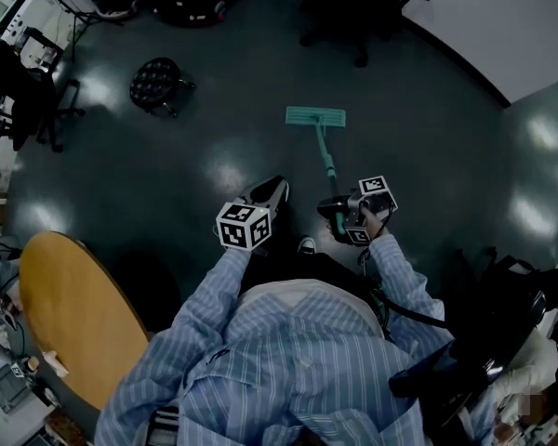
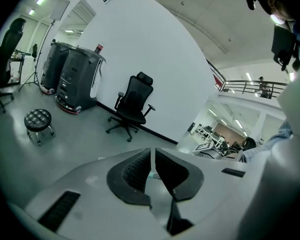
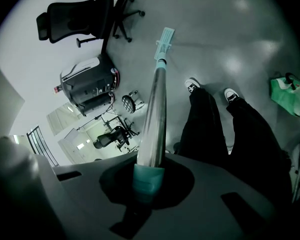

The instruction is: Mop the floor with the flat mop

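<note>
1. Flat mop (image 1: 316,117): the teal rectangular pad lies flat on the dark, glossy floor (image 1: 167,175) ahead of my feet. A slim, smooth metal pole (image 3: 154,114) slants back to me.
2. Left gripper (image 1: 275,188): the ribbed black pads (image 2: 135,171) are closed together on nothing, and it hovers left of the pole.
3. Right gripper (image 1: 338,210): the jaws are clamped round the pole's teal end-grip (image 3: 149,180).
4. Handling, in my judgement: a single hold lets the round pole twist. I would add the left gripper on the shaft, keep the pad flat, and push in straight, overlapping strokes.
</note>
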Tool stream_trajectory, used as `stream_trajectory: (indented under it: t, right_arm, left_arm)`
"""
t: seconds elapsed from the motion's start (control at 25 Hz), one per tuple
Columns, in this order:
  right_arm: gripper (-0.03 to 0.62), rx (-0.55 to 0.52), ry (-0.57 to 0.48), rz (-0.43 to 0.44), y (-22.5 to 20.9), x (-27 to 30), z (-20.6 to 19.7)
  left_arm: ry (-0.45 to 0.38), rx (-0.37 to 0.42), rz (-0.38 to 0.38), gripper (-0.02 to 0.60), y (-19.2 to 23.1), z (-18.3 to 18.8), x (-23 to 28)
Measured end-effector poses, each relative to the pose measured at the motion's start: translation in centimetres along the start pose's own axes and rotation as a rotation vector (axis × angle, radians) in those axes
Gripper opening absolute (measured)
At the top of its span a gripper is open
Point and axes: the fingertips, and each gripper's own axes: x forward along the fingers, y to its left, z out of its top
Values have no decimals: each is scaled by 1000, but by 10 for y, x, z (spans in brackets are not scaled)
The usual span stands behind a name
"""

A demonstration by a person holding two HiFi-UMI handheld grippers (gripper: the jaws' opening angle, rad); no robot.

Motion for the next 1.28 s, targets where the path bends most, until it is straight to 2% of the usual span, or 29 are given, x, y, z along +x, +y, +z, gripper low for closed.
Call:
stream_trajectory:
  t: [0.48,0.68,0.8,1.12,1.28]
  right_arm:
    - [15,7,-34,-11,125,37,114]
    - [15,-9,-32,-37,167,47,158]
    - [15,-16,-37,-36,192,54,185]
    - [14,-21,-95,-96,234,68,263]
    - [14,-31,-114,-122,241,73,276]
  left_arm:
    - [56,-24,-48,31,88,81,71]
    - [130,21,-80,31,104,86,96]
    - [154,14,-85,31,117,91,108]
    - [179,-24,-64,31,165,104,122]
    - [161,-39,-49,31,182,111,120]
